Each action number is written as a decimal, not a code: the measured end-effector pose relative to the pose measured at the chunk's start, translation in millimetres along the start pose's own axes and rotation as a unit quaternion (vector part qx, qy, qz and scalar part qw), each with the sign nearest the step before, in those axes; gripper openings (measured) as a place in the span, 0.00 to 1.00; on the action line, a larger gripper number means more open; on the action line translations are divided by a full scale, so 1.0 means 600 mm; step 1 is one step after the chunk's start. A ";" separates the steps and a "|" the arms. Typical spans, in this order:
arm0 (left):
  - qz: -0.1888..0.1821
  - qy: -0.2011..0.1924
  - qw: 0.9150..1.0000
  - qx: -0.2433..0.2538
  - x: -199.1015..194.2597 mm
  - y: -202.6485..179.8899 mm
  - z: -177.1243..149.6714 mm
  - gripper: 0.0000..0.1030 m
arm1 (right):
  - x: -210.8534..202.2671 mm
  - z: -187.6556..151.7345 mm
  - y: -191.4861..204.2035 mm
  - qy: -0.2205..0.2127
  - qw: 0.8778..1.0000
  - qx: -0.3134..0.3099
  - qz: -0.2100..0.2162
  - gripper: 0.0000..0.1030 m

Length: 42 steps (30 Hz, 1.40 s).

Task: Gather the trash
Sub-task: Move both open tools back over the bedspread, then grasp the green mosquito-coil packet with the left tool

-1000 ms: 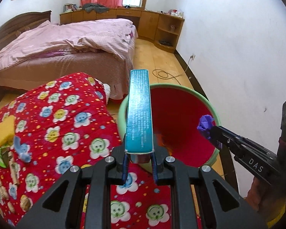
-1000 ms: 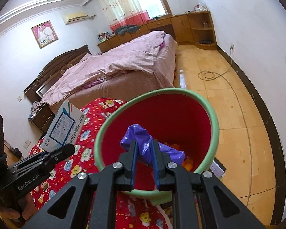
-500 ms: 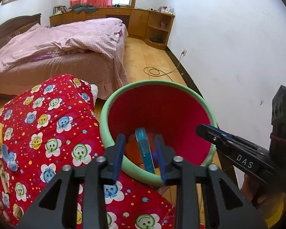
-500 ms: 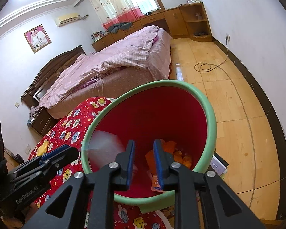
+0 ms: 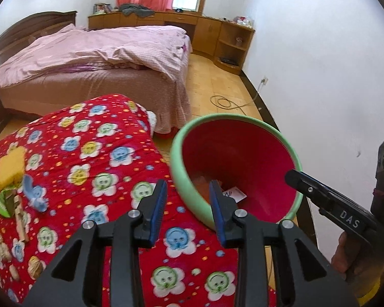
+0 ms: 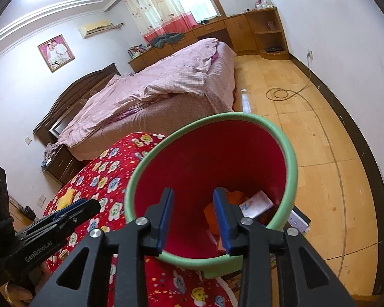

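Observation:
A green bin with a red inside [image 5: 298,163] [image 6: 291,153] stands beside the red flowered cover [image 5: 89,158] [image 6: 110,179]. Orange scraps [image 6: 212,212] and a white box [image 6: 257,202] lie in it. My left gripper [image 5: 188,190] is open and empty, over the bin's near-left rim. My right gripper [image 6: 193,198] is open and empty, above the bin's mouth. A yellow sponge [image 5: 10,166], a blue scrap [image 5: 33,194] and a green carton [image 5: 1,203] lie on the cover at the left.
A bed with pink bedding [image 5: 89,58] stands behind. Wooden cabinets [image 5: 217,35] line the far wall. A coiled cable [image 5: 227,102] lies on the wood floor. A white wall [image 5: 320,64] is close on the right. A book [image 6: 298,221] lies beside the bin.
My left gripper opened and dropped the teal box into the bin, then shifted left. My right gripper opened and let go of the purple wrapper into the bin.

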State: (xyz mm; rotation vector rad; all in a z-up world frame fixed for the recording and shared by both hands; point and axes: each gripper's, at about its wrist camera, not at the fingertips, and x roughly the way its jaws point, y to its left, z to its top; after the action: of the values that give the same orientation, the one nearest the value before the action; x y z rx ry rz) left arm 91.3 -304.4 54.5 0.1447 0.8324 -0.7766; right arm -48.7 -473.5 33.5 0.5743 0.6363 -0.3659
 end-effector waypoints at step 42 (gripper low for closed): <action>0.173 0.001 0.976 -0.134 -0.083 0.403 -0.076 0.58 | 0.100 -0.054 0.325 0.069 0.986 -0.134 0.070 0.66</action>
State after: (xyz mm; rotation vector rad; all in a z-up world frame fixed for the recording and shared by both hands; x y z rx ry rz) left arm 204.5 -83.7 16.8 0.0463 0.8774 -0.3334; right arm 76.1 -309.3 48.9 0.3865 0.7598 -0.1056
